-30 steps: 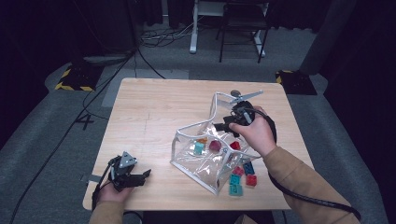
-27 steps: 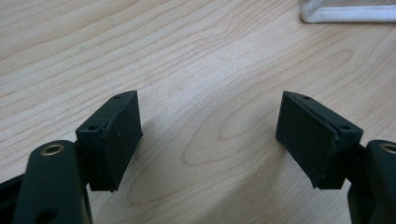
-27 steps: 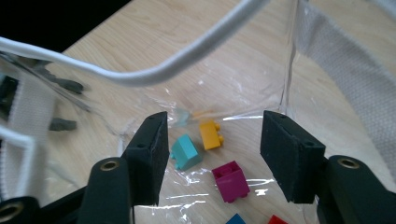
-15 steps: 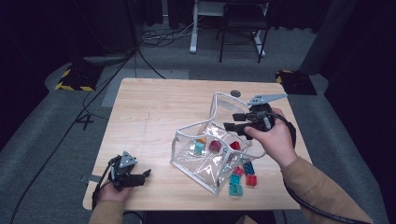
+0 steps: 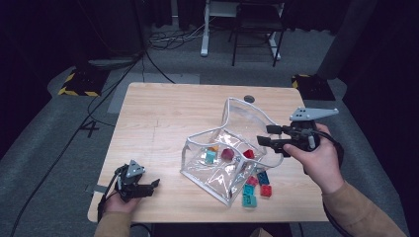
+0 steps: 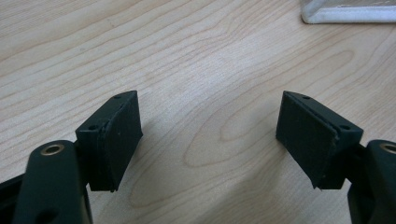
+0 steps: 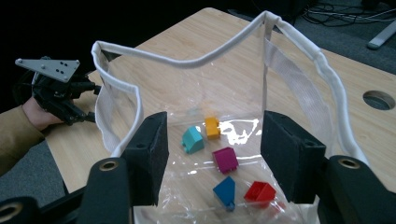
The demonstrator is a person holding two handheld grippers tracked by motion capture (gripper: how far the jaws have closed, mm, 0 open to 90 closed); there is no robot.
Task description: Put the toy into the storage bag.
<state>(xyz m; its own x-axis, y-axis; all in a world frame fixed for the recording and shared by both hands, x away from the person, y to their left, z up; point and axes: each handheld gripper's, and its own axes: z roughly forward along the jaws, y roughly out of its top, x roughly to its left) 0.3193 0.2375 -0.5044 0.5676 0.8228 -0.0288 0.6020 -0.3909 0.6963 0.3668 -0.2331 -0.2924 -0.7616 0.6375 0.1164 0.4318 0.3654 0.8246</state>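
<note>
At the near left corner of the wooden table (image 5: 163,113) the left gripper (image 5: 148,186) lies low on the bare wood with its jaws spread wide and nothing between them. Nearer the near right corner, four small house-shaped blocks (image 5: 255,186), teal, blue and red, lie on the table just outside the near side of the clear bag (image 5: 225,158); these look to be what is left to load. The bag itself, a see-through pouch with white piping, sits right of the table's middle with its mouth turned toward the right edge. Inside it are five blocks: a teal one (image 7: 193,139), an orange one (image 7: 212,127), a magenta one (image 7: 225,159), a blue one (image 7: 225,190) and a red one (image 7: 259,192). So the filling seems a little over half done. The right gripper (image 5: 265,135) hovers at the bag's mouth by the right edge, its jaws apart and gripping nothing, the bag's interior seen between them in the right gripper view. A round cable hole (image 5: 249,98) marks the table toward its far edge. Beyond the table lies grey carpet (image 5: 59,128) with trailing cables, black-and-yellow striped floor pieces (image 5: 78,83) to the far left, and a white-legged desk (image 5: 212,24) in the dark room at the back.
</note>
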